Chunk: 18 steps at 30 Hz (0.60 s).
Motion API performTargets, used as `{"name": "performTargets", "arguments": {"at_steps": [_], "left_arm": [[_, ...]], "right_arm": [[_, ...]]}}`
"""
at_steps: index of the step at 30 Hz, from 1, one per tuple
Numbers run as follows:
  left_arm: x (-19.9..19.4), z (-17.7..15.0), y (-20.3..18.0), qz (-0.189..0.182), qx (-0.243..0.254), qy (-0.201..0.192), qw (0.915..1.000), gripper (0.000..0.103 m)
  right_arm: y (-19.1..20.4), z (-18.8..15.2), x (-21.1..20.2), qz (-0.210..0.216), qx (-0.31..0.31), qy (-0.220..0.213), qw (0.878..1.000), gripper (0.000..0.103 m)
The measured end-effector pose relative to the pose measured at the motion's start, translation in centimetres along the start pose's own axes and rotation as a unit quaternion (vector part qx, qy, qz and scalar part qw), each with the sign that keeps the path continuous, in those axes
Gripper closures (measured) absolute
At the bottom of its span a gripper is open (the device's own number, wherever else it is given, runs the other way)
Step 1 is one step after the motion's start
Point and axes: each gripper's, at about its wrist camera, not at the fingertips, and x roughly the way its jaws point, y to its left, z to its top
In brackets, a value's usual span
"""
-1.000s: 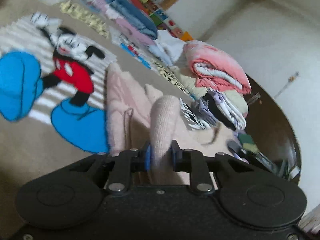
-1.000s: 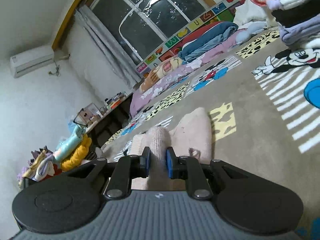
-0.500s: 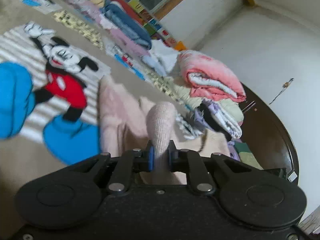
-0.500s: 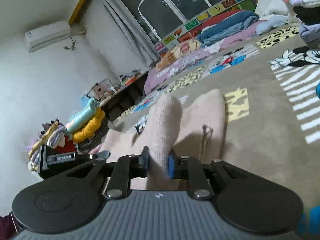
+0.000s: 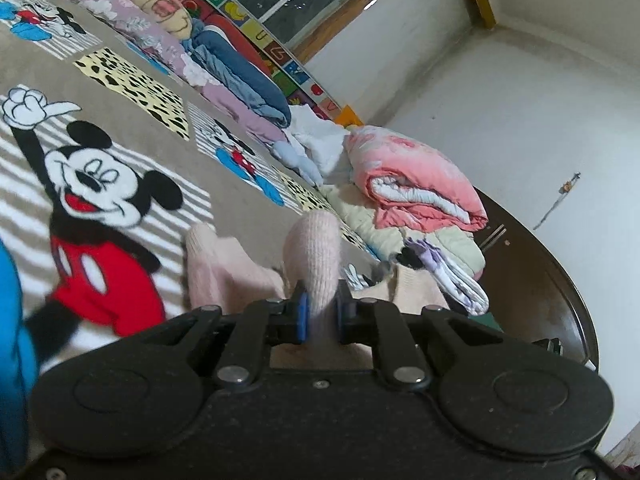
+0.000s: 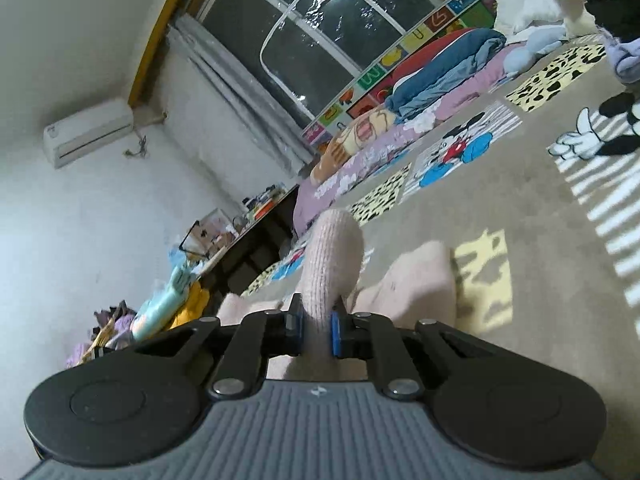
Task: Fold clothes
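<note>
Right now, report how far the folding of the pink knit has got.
Done: both grippers are shut on the pink sweater; the left gripper and right gripper each pinch a bunched fold. In hand: those folds are raised while the rest lies on the cartoon blanket. Left: no finished fold shows yet.

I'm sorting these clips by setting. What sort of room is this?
Probably a bedroom: rolled blue and purple quilts beneath a dark window, and a white wall air conditioner.
</note>
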Motion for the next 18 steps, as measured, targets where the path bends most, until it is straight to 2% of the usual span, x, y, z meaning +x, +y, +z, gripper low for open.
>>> {"name": "performTargets", "arguments": {"at_steps": [3,6,9,10,11,12,13,15,18], "left_arm": [[1.3,0.4,1.1,0.020,-0.015,0.010,0.9996,0.093],[2.3,0.2,2.1,0.053,-0.036,0.033,0.9974,0.092],[2.1,0.2,2.8,0.064,-0.060,0.041,0.9952,0.081],[1.7,0.4,2.9,0.054,-0.071,0.040,0.9953,0.079],[1.1,0.5,3.1,0.040,-0.083,0.036,0.9951,0.072],[0.3,0.7,3.2,0.025,-0.096,0.032,0.9945,0.057],[-0.4,0.8,3.1,0.013,-0.102,0.030,0.9943,0.051],[-1.8,1.0,2.8,-0.007,-0.107,0.033,0.9937,0.048],[-3.0,0.6,2.0,-0.017,-0.103,0.046,0.9935,0.042]], "right_arm": [[-0.9,0.8,1.9,-0.007,0.006,0.005,1.000,0.089],[-2.6,0.8,3.9,-0.036,0.029,0.024,0.999,0.089],[-4.3,0.1,5.3,-0.052,0.062,0.051,0.995,0.086],[-4.7,0.0,5.3,-0.050,0.075,0.056,0.994,0.083],[-4.9,0.0,4.9,-0.046,0.085,0.051,0.994,0.075],[-5.1,0.2,4.4,-0.037,0.098,0.045,0.993,0.069],[-5.2,0.3,3.7,-0.023,0.113,0.035,0.993,0.065],[-5.1,0.6,2.3,-0.002,0.124,0.026,0.992,0.045],[-4.1,0.5,1.1,0.007,0.103,0.051,0.993,0.042]]}}
